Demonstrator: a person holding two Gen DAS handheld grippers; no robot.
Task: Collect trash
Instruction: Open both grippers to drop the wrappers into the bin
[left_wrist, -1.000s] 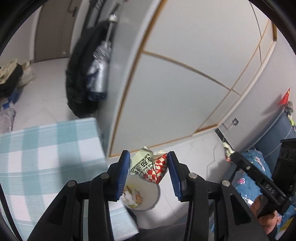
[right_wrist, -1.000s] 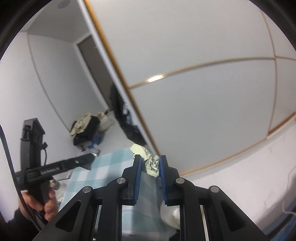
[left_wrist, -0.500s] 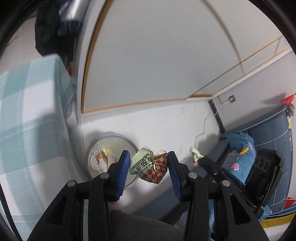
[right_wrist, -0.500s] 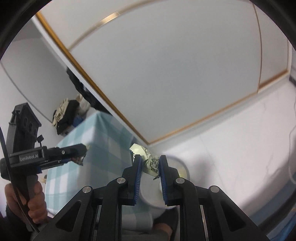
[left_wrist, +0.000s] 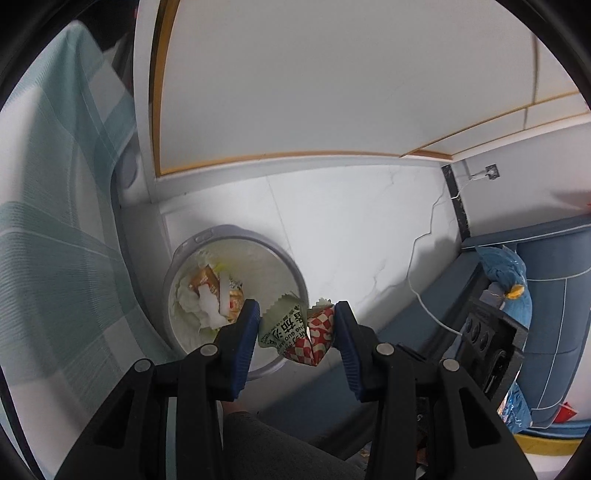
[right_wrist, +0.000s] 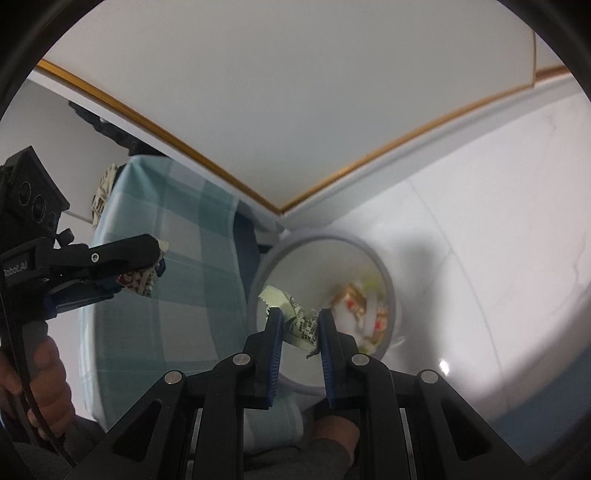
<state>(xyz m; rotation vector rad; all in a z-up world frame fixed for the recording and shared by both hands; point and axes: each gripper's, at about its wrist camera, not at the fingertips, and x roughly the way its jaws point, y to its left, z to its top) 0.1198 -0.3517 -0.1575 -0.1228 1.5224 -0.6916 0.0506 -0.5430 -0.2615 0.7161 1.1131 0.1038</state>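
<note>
While both grippers hang over the round white waste bin (left_wrist: 288, 266) on the pale floor, neither has let go. My left gripper (left_wrist: 295, 328) is closed partway, pinching a crumpled green and red-checked snack wrapper (left_wrist: 299, 332) near the bin's rim. My right gripper (right_wrist: 300, 334) is nearly shut on a crushed printed paper scrap (right_wrist: 301, 325), over the bin mouth. Bin already holds wrappers and tissue. I judge collecting mostly done; both drops remain. Checked blue tablecloth (right_wrist: 166, 295) beside bin
</note>
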